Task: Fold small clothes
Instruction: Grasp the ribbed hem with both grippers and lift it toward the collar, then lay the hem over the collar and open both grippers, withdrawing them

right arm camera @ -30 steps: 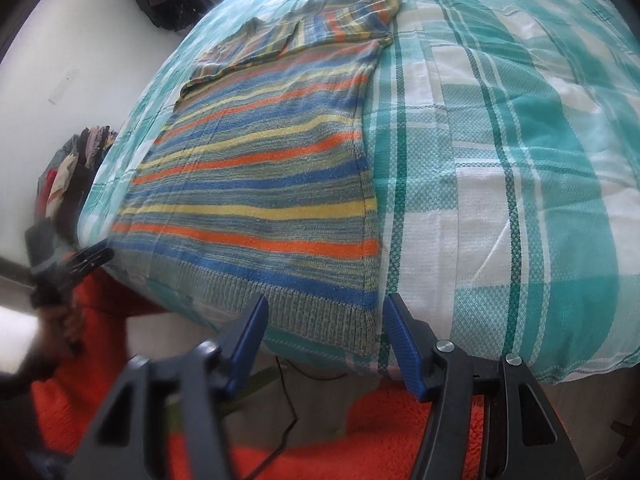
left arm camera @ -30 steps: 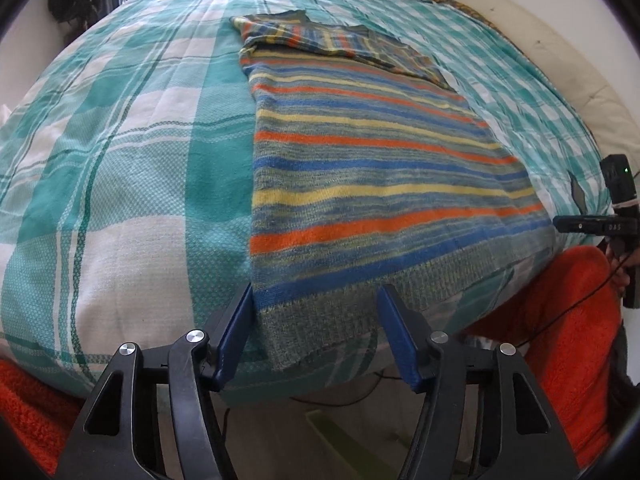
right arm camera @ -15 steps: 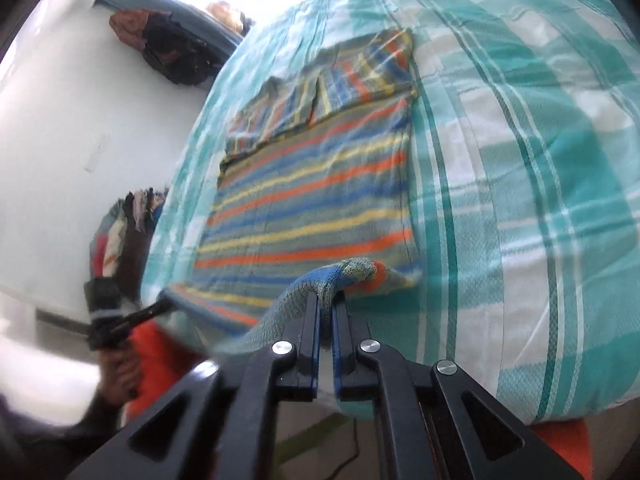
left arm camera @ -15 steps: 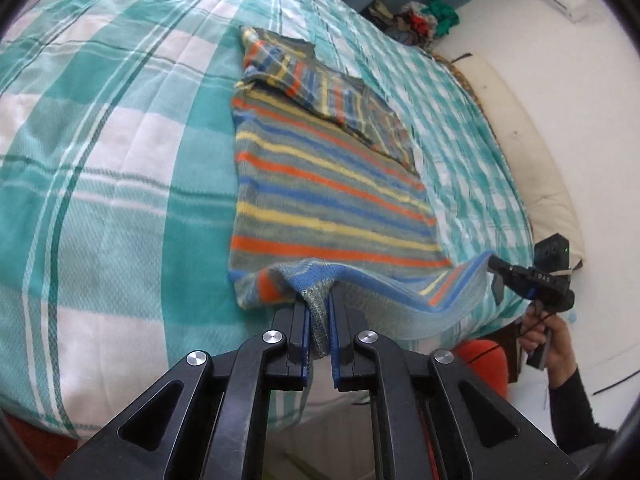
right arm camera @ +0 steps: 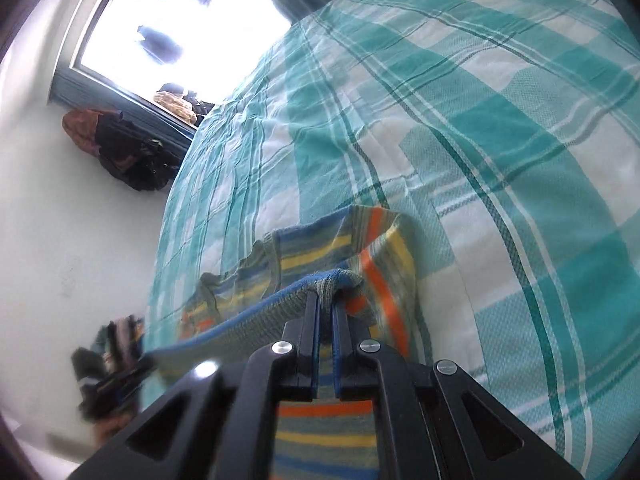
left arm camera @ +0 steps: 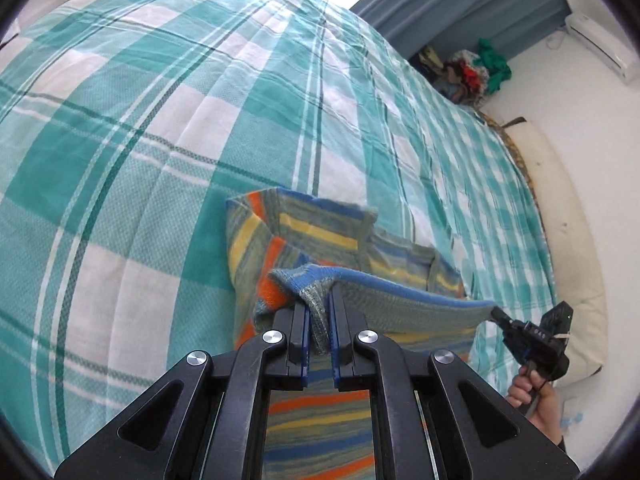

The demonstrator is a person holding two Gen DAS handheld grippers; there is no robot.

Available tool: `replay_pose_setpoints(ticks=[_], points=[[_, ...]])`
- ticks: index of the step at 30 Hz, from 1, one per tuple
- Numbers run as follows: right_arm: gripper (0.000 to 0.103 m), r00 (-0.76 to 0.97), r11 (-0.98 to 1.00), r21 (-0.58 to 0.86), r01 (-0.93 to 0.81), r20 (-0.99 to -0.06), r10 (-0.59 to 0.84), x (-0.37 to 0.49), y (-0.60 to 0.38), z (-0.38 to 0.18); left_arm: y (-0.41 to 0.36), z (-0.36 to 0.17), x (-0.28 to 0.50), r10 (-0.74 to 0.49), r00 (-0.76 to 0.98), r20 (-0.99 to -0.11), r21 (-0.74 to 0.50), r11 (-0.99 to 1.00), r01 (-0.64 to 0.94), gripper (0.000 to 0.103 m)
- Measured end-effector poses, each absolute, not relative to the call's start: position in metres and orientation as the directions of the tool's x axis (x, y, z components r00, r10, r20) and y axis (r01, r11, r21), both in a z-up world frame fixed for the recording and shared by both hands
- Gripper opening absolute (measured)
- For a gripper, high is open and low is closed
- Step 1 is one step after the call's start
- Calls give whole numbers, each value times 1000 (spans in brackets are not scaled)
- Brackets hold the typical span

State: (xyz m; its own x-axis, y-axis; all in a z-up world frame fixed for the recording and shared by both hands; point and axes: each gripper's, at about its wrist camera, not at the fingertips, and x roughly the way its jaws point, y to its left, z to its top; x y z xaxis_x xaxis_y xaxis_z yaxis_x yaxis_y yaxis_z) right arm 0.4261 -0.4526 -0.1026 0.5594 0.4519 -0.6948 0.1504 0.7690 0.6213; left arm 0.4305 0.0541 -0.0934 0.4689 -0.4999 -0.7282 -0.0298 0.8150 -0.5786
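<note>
Home bedroom: a big bed under a teal-and-white plaid cover fills most of both views, with a cream pillow wedged along its far edge against a plain white wall. Piles of loose clothes sit at the bed's far corner below a blue curtain, a wall air-conditioner unit hangs up high, and dark bags or garments hang by a bright window (blown out, nothing readable outside). Lived-in and domestic, no work gear or shop fittings.
</note>
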Motion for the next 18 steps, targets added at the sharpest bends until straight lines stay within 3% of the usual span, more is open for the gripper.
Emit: replay_pose_setpoints(ticks=[2, 4, 6, 8, 12, 14, 16, 17, 18], points=[[5, 564, 764, 628, 149, -689, 456, 453, -453, -116, 52, -107, 454, -459, 464, -758, -543, 837, -58, 10], [8, 584, 740, 656, 148, -662, 469, 471, -456, -132, 56, -120, 471, -403, 465, -788, -503, 858, -108, 22], [22, 631, 749, 635, 190, -663, 403, 480, -463, -139, 68, -121, 477, -386, 490, -782, -512, 846, -151, 44], [23, 672, 744, 638, 196, -640, 372, 479, -472, -134, 81, -106, 467, -371, 546, -751, -522, 840, -147, 50], [23, 588, 843, 538, -14, -678, 442, 471, -444, -104, 59, -81, 434, -461, 539, -705, -494, 865, 94, 52], [23, 471, 860, 480, -170, -727, 499, 469, -406, -103, 25, -91, 433, -529, 443, -724, -488, 846, 213, 61], [23, 393, 856, 449, -256, -761, 517, 471, -371, -113, -5, -108, 434, -512, 392, -764, -431, 858, 281, 67], [25, 383, 869, 416, -267, -782, 492, 476, -359, -121, -12, -120, 438, -447, 394, -803, -362, 892, 272, 67], [25, 387, 899, 358, -252, -814, 433, 481, -352, -132, -11, -129, 441, -382, 402, -832, -315, 922, 225, 54]])
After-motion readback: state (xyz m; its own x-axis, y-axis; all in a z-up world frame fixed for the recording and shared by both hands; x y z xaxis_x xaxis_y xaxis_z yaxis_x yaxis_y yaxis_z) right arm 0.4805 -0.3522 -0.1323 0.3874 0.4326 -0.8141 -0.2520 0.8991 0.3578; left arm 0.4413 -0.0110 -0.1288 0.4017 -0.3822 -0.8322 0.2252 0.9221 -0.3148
